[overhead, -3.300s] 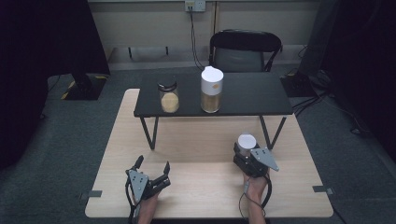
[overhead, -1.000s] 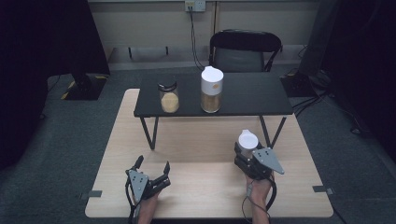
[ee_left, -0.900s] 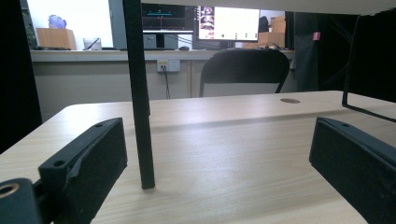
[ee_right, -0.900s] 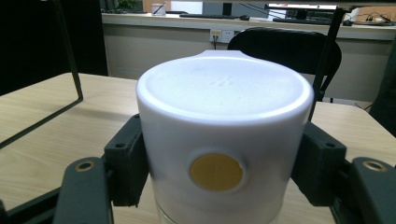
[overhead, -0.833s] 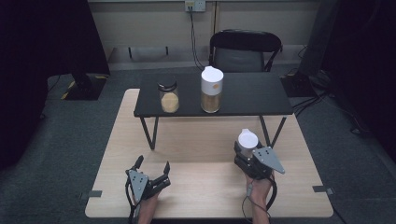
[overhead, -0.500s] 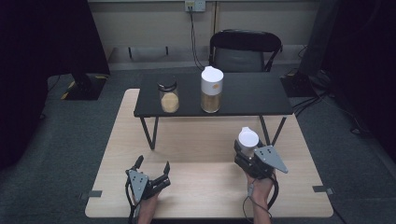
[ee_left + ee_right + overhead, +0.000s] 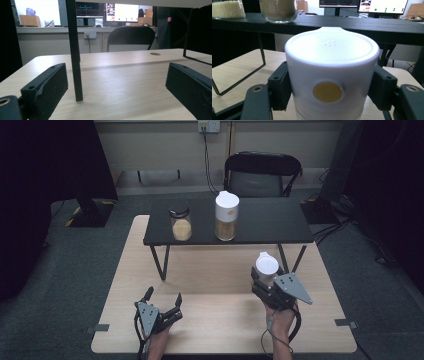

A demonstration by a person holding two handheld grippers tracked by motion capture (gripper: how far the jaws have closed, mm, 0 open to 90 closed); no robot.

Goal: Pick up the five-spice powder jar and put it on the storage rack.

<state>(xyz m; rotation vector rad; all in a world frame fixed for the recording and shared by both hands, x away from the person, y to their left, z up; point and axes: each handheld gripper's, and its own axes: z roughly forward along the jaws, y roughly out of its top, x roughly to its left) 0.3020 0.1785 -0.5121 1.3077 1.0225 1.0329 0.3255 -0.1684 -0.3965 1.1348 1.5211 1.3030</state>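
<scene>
Since the earlier frame the right tool (image 7: 265,279), its jaws pinching the white-lidded jar (image 7: 266,266), has lifted it off the tabletop (image 7: 220,315), probably toward the black shelf (image 7: 265,222) ahead and above; the left tool (image 7: 162,304) rests spread.

free: wooden table (image 7: 210,320) front | blocked: black shelf (image 7: 260,222), jars (image 7: 226,215), shelf legs (image 7: 74,50)

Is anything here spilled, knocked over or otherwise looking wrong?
Nothing stands out. The two jars stand upright on the black shelf, and the right gripper holds a white-lidded jar upright. No spill shows on the wooden table.
</scene>
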